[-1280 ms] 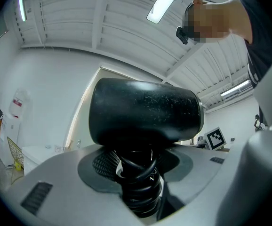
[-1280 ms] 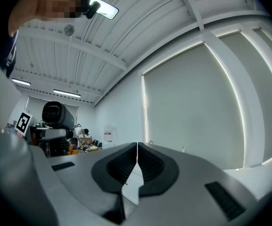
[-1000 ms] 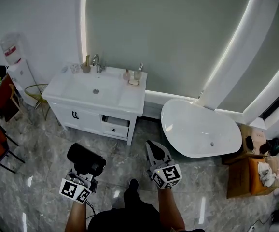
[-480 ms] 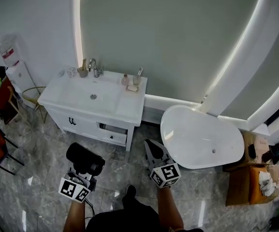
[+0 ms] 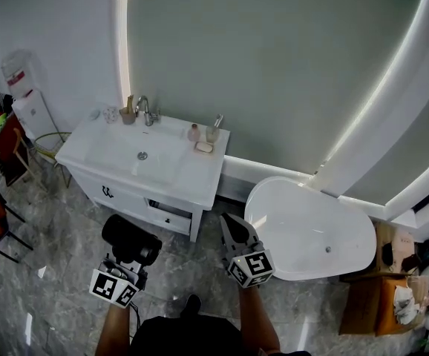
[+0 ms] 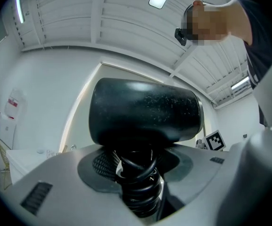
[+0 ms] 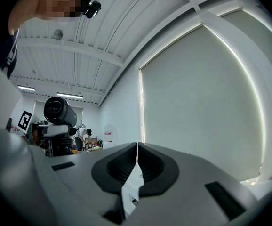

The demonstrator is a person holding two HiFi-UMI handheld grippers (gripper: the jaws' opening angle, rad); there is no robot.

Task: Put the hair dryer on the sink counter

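Left gripper (image 6: pixel 137 171): jaws stand wide, clamped on the handle of the black hair dryer (image 6: pixel 143 112). The handle is wrapped in coils of its own cord (image 6: pixel 137 181), so the pads bear on cord rather than on bare handle. The barrel sits upright above the jaws.

Right gripper (image 7: pixel 137 150): jaws pressed together, nothing between them.

In the head view the dryer is carried low over the grey floor, well apart from the white sink counter (image 5: pixel 202 173) ahead. Placement not yet begun.

Risks as I judge them:
- Grip on cord coils. The loops may shift under the pads, letting the top-heavy barrel tip or twist out on the way.
- Little flat room. The basin (image 5: pixel 142 155) takes most of the top, and small bottles and a soap dish (image 5: pixel 204 147) crowd the rear of the right-hand ledge. A careless set-down could knock them or send the dryer rolling into the basin.
- Releasing too near the front edge could drop it to the floor.
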